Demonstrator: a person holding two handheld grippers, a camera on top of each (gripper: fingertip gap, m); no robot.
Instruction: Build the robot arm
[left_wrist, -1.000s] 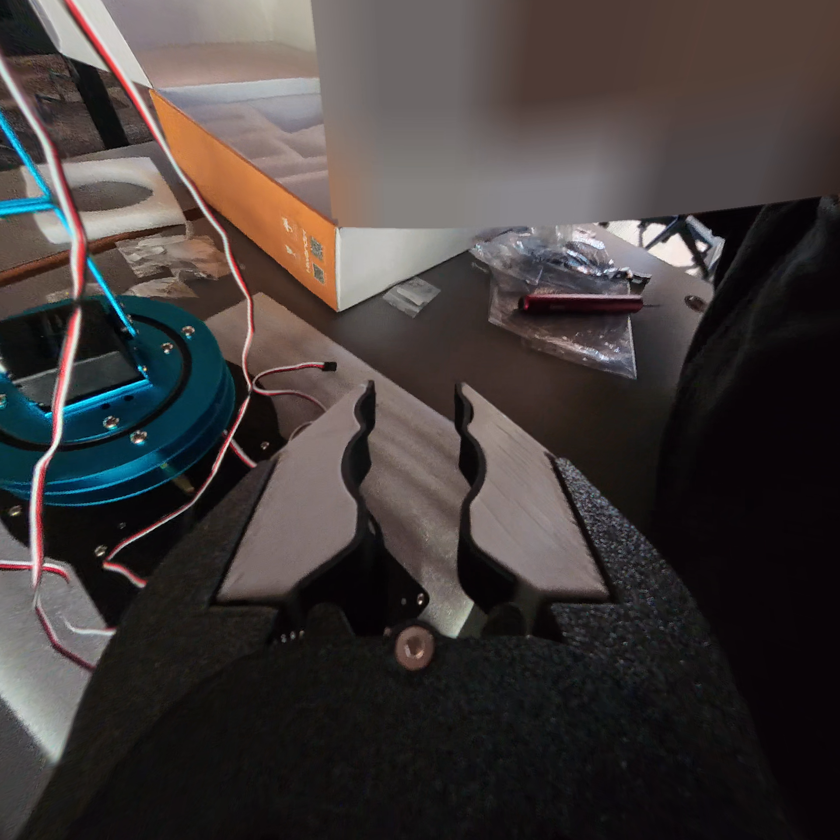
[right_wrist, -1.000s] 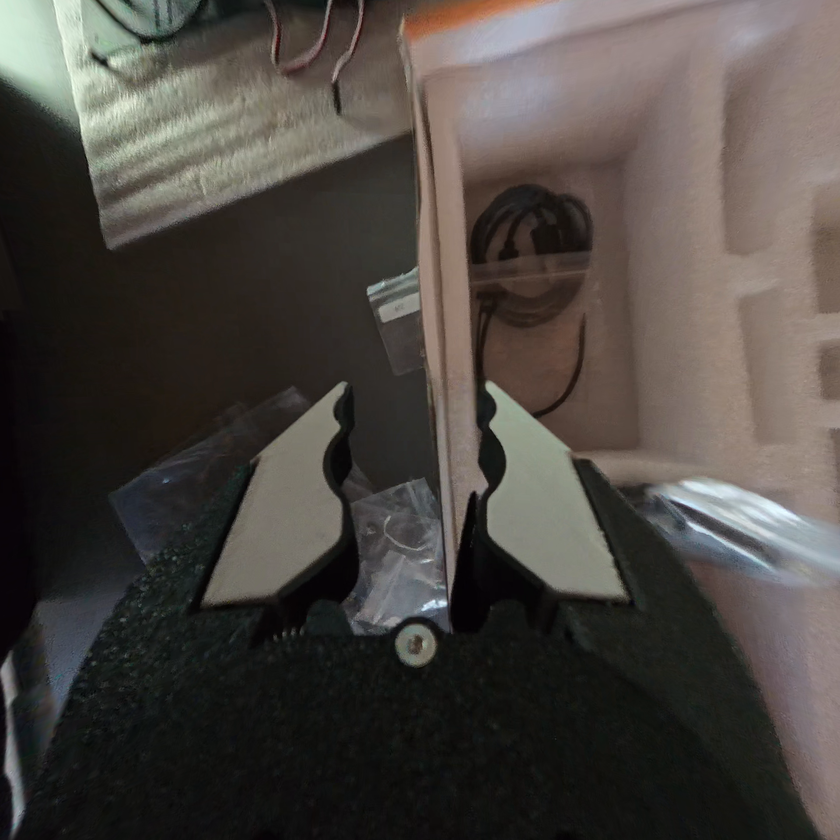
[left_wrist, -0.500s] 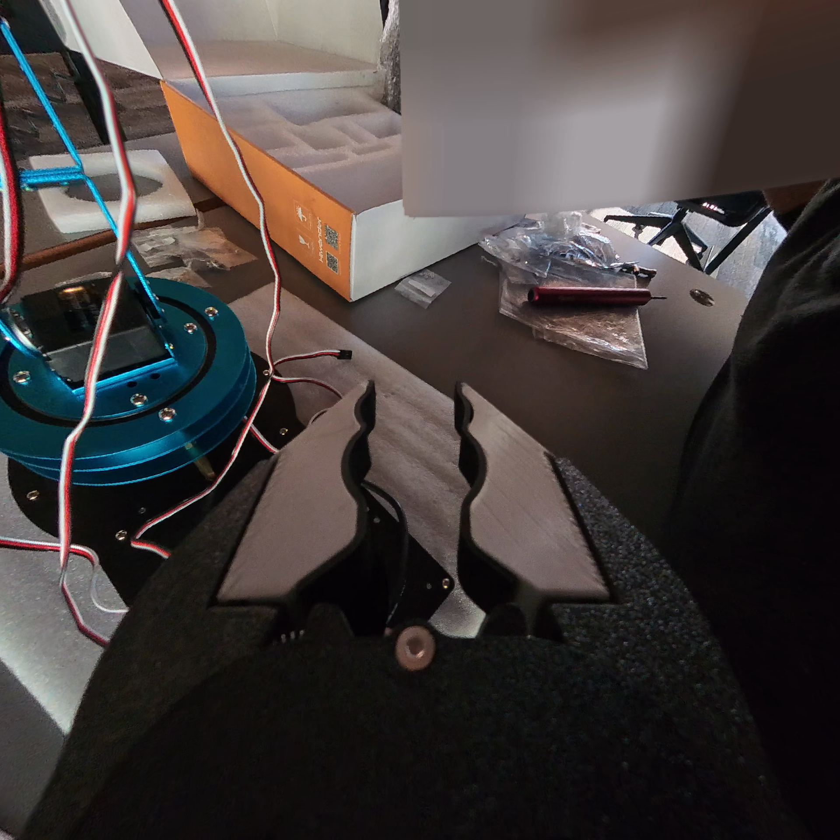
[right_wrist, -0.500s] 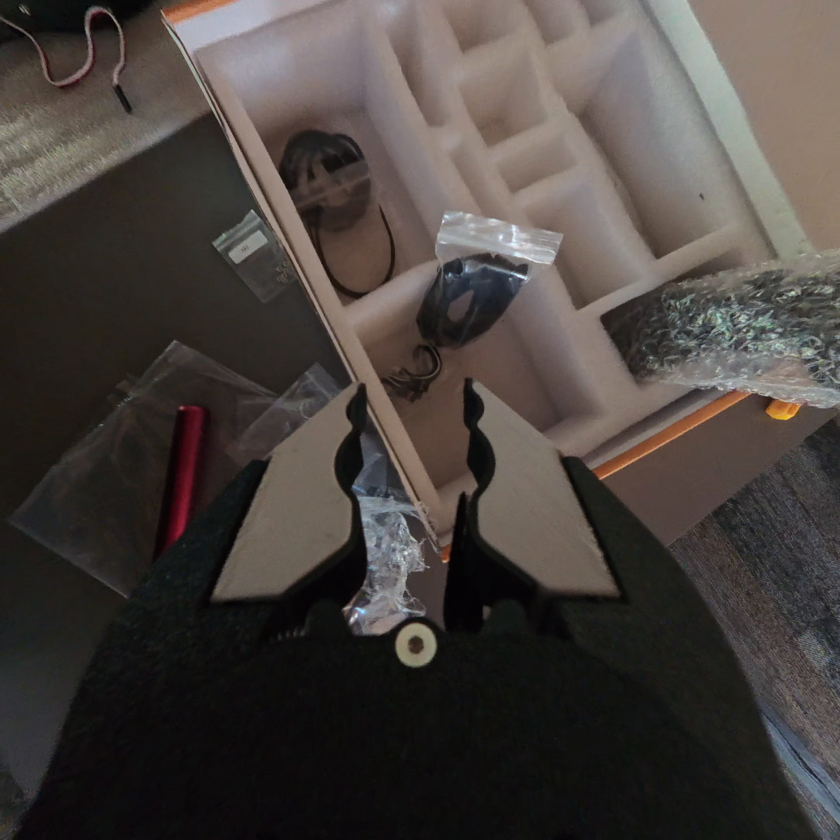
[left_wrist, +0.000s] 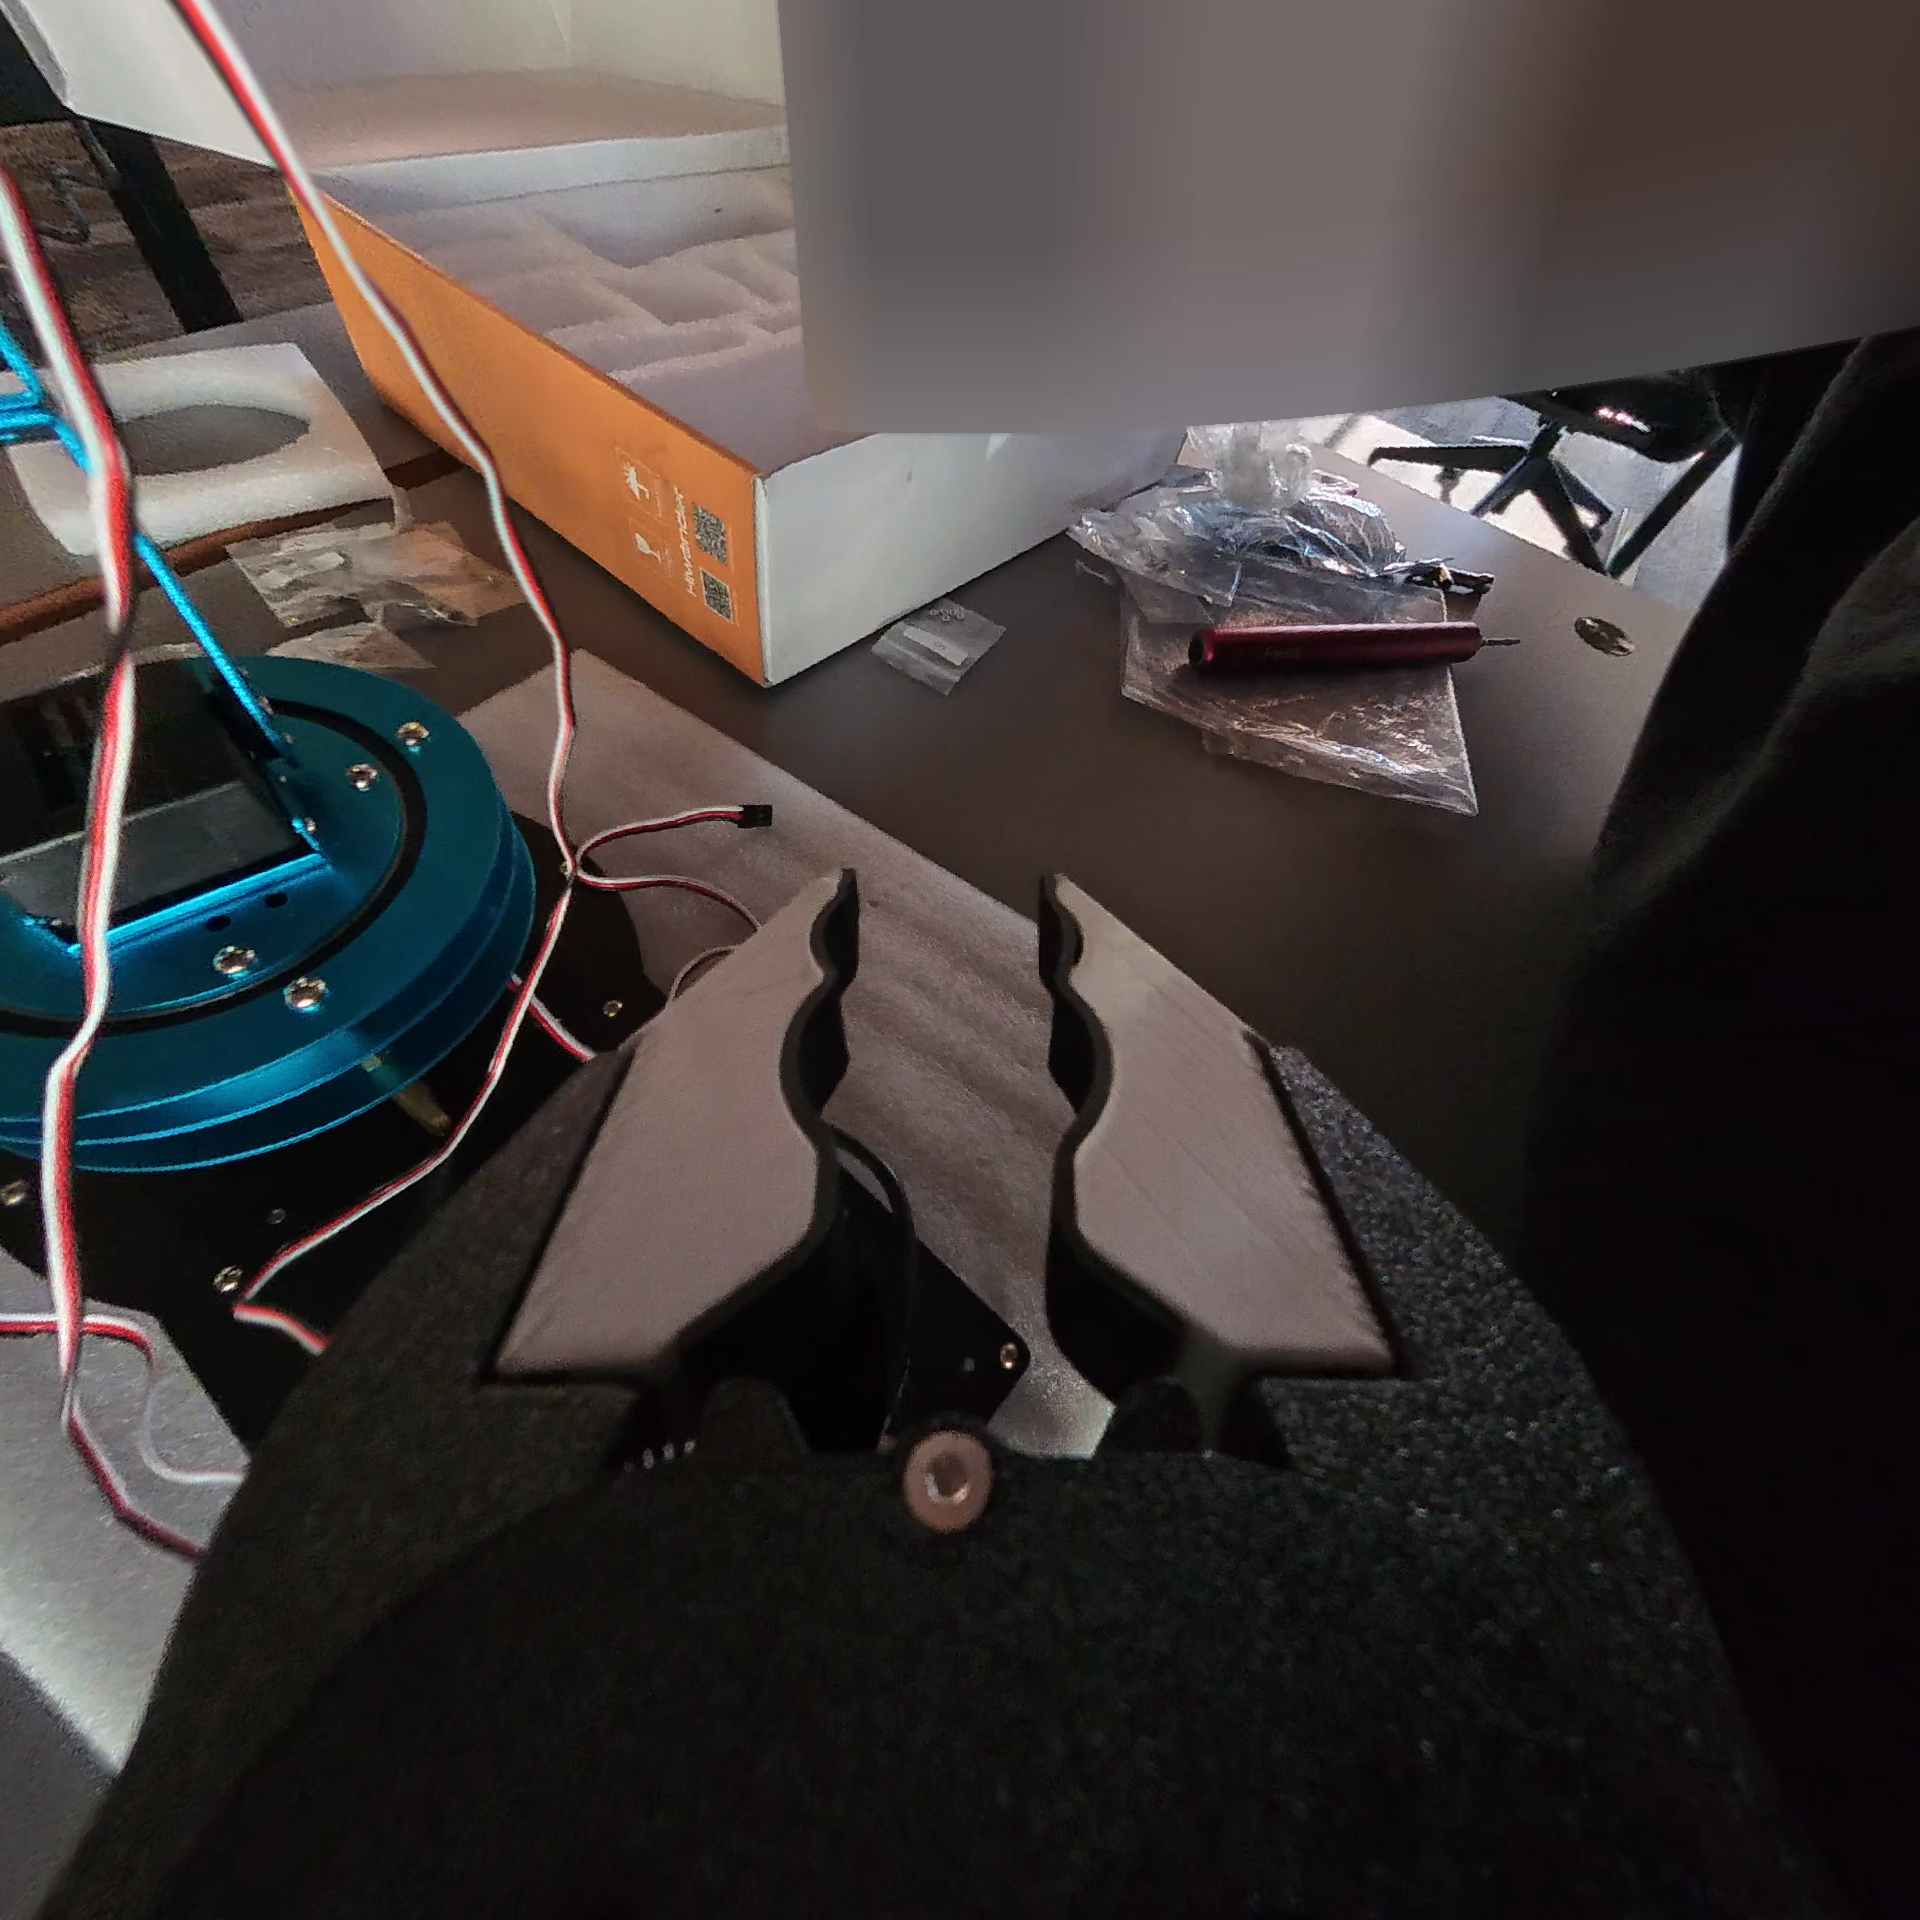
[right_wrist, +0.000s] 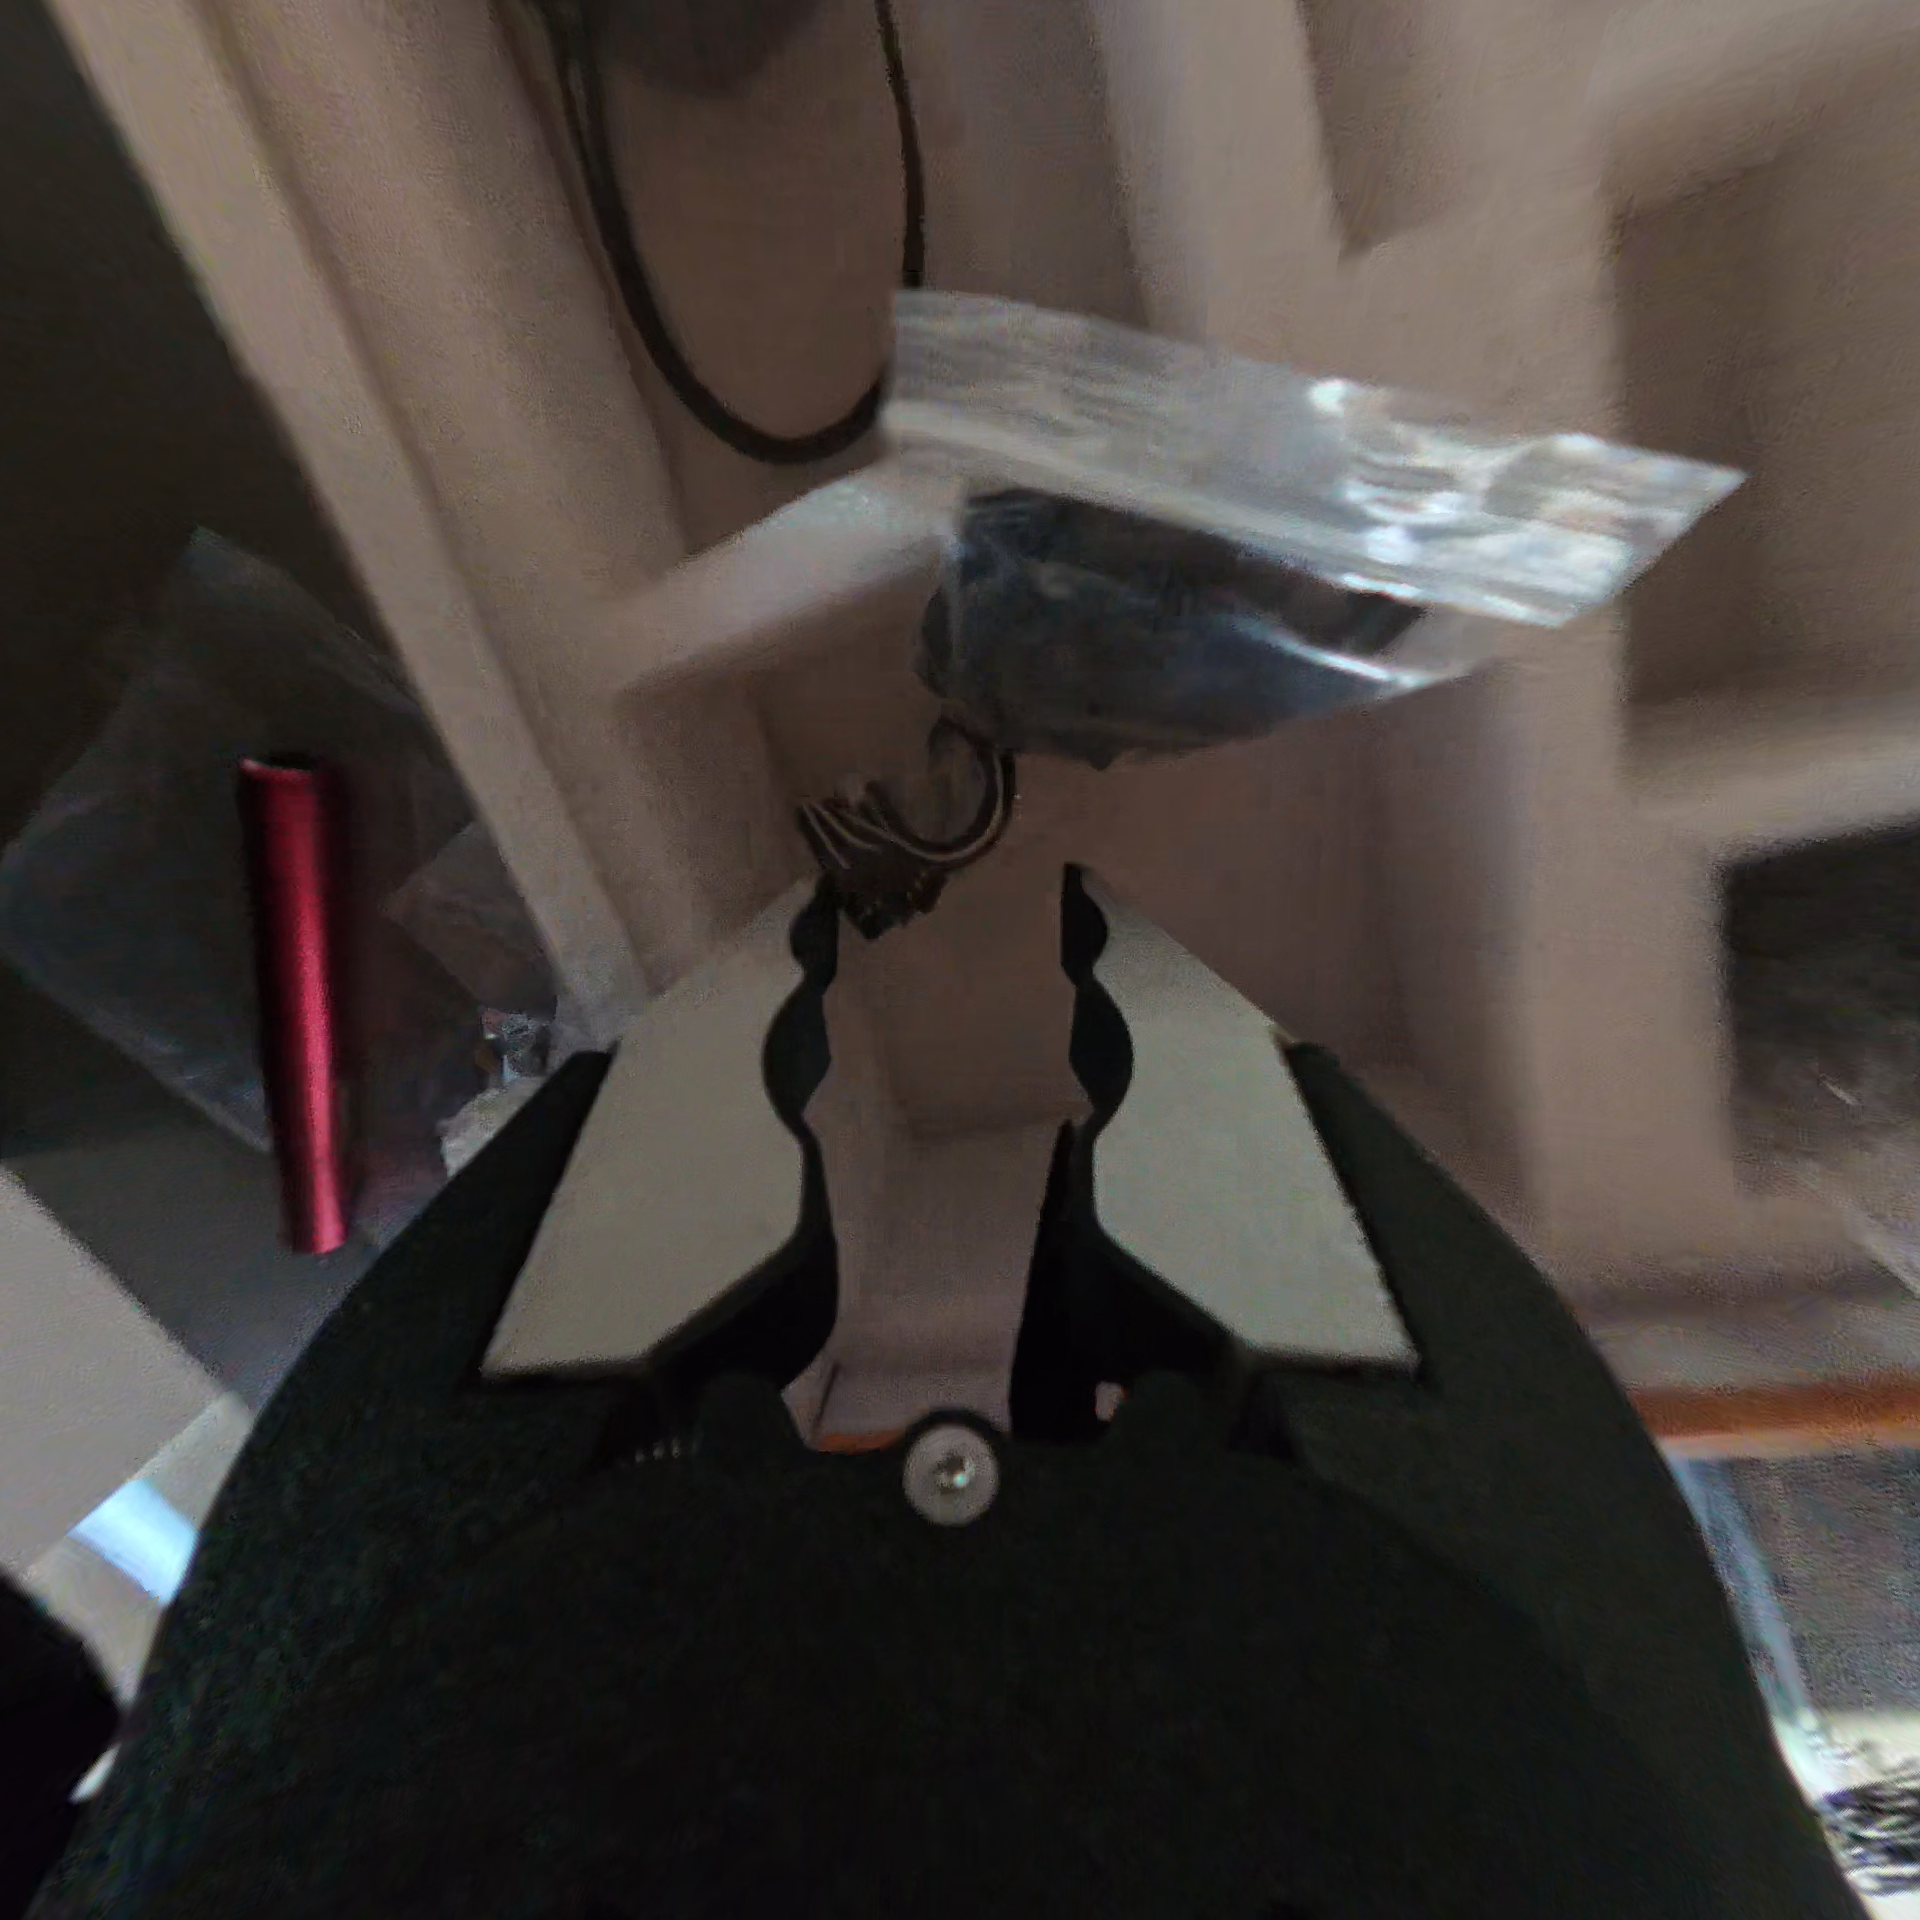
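My left gripper (left_wrist: 948, 904) is open and empty, low over a grey foam sheet (left_wrist: 935, 997) on the dark table. A blue round metal base (left_wrist: 312, 997) with red-white-black wires (left_wrist: 540, 665) stands to its left. My right gripper (right_wrist: 948, 899) is open and empty, over the white foam insert (right_wrist: 1195, 894) of the orange-and-white box (left_wrist: 665, 499). Just ahead of its tips lies a clear zip bag with a black part (right_wrist: 1164, 613) and a small wire connector (right_wrist: 894, 842). This view is blurred.
A red cylindrical tool (left_wrist: 1340, 646) lies on clear plastic bags (left_wrist: 1299, 717) at the right; it also shows in the right wrist view (right_wrist: 296, 997). A small parts bag (left_wrist: 935, 644) lies by the box corner. A white foam piece (left_wrist: 197, 447) lies far left. A dark sleeve (left_wrist: 1766, 935) fills the right side. Some 40 cm of space lies between my two pairs of fingers. My right gripper's tips are some 40 cm from the white foam piece (left_wrist: 197, 447).
My right gripper has moved in over the box and closer to the bagged black part. My left gripper has stayed open, its view shifting only a little.
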